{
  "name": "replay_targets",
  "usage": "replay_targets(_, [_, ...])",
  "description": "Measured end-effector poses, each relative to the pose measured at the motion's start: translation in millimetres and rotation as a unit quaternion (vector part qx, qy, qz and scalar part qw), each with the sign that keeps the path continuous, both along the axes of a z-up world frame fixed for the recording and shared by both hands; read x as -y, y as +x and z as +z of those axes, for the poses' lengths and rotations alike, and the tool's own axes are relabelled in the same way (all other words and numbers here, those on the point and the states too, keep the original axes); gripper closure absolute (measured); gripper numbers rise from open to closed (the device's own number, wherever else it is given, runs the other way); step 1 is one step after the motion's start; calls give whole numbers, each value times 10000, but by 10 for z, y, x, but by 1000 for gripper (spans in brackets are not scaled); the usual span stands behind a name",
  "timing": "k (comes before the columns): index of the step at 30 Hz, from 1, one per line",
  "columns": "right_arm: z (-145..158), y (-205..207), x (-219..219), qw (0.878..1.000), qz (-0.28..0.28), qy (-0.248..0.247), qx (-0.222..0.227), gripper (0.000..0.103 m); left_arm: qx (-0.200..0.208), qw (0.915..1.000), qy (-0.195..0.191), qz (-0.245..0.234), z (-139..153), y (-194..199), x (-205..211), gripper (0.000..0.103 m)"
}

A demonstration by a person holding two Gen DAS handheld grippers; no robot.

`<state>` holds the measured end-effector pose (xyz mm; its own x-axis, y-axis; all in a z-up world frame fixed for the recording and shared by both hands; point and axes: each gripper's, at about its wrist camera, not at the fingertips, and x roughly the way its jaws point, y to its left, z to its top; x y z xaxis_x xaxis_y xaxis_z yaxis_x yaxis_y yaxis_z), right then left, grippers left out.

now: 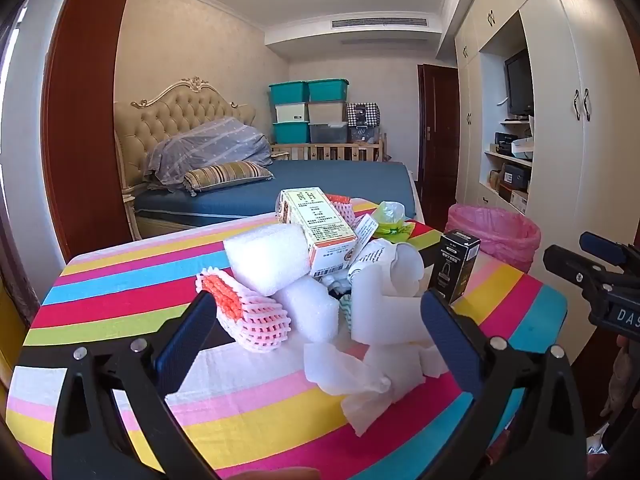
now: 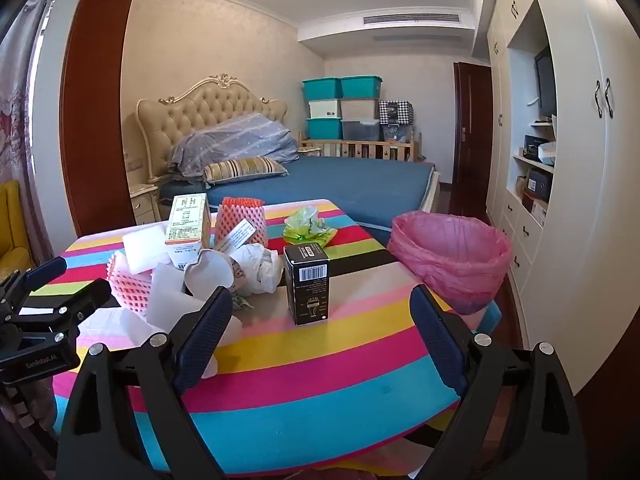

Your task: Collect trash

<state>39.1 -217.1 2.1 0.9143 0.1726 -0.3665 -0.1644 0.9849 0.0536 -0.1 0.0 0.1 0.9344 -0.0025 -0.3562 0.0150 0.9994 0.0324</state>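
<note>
Claw point(image 1: 316, 320) wide before crinkled white foam point(image 1: 266, 258).

A blue-sheeted bed point(image 2: 340, 184), teal storage boxes point(image 2: 322, 89), white wardrobe point(image 2: 580, 160) — perhaps a television point(image 1: 519, 84) inside.

Both grippers tilt slightly downward, side by side: left gripper point(image 1: 316, 320) and right gripper point(image 2: 322, 312), jaws spread wide, empty.
</note>
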Motion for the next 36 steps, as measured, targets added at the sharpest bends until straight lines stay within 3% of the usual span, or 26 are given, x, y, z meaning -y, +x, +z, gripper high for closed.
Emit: replay_targets(36, [-28, -13, -54, 10000, 34, 62, -23, 19, 63, 9999, -51, -97, 44, -59, -1, 4])
